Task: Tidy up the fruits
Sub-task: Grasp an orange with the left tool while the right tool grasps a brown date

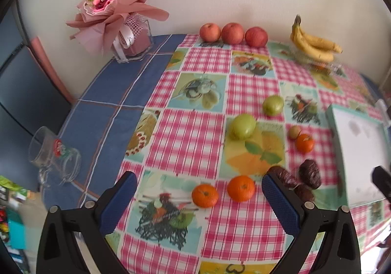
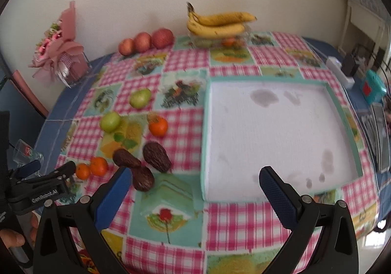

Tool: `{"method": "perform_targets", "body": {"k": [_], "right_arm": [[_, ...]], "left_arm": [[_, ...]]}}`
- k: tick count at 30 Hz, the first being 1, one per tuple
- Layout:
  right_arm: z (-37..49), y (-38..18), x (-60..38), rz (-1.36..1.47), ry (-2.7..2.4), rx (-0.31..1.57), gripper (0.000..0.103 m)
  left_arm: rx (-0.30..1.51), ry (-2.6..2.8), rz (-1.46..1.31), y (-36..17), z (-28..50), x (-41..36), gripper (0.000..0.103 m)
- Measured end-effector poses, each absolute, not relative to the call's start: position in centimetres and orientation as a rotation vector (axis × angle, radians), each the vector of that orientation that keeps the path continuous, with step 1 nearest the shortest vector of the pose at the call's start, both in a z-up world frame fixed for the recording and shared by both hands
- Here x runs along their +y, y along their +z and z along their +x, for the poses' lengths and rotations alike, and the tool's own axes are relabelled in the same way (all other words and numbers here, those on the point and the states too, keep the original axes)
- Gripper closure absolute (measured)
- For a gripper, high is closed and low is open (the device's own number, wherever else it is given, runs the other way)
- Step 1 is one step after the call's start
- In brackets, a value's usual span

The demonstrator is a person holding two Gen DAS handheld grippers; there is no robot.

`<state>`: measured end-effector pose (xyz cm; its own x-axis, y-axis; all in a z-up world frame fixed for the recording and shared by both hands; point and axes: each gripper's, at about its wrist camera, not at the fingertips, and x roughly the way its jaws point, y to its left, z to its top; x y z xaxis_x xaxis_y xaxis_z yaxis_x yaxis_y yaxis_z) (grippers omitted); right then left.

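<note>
Now, left to right: glass mug [image 1: 55, 155] tipped at counter edge. My left gripper [image 1: 199, 191], jaws wide, nothing held, hovers above two oranges [image 1: 204, 195]. Green fruits [image 1: 242, 126], third orange [image 1: 304, 143], dark avocados [image 1: 309, 173] loose beside. White tray [image 2: 268, 132] bare. My right gripper [image 2: 193, 180], jaws wide, empty, hangs near tray's front edge. Judged: sorting barely begun; next, lower left jaws around nearest orange.

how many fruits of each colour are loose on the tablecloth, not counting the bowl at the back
red apples: 3
green fruits: 2
oranges: 3
dark brown fruits: 3
small tan fruit: 1
total: 12
</note>
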<state>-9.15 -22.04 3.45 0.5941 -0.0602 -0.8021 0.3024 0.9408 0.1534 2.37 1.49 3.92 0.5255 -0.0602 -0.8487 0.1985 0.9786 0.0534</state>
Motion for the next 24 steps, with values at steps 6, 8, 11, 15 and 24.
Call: {"method": "perform_targets", "body": {"k": [6, 8, 11, 15, 24], "right_arm": [[-6.5, 4.5, -20.6, 0.245, -0.186, 0.905, 0.000], [-5.7, 4.8, -20.1, 0.236, -0.161, 0.899, 0.000], [-4.9, 5.6, -19.4, 0.203, -0.145, 0.876, 0.000], [-3.8, 6.1, -19.2, 0.211, -0.136, 0.866, 0.000], [-1.9, 3.9, -18.8, 0.181, -0.119, 0.923, 0.013]], "left_arm": [[1.000, -0.223, 0.044, 5.3, 4.6, 4.3, 0.000], [1.008, -0.251, 0.006, 5.5, 5.3, 5.0, 0.000], [0.999, -0.297, 0.002, 5.5, 5.8, 5.4, 0.000], [1.065, -0.342, 0.055, 4.2, 6.1, 4.7, 0.000], [1.218, -0.287, 0.005, -1.8, 6.0, 4.6, 0.011]]}}
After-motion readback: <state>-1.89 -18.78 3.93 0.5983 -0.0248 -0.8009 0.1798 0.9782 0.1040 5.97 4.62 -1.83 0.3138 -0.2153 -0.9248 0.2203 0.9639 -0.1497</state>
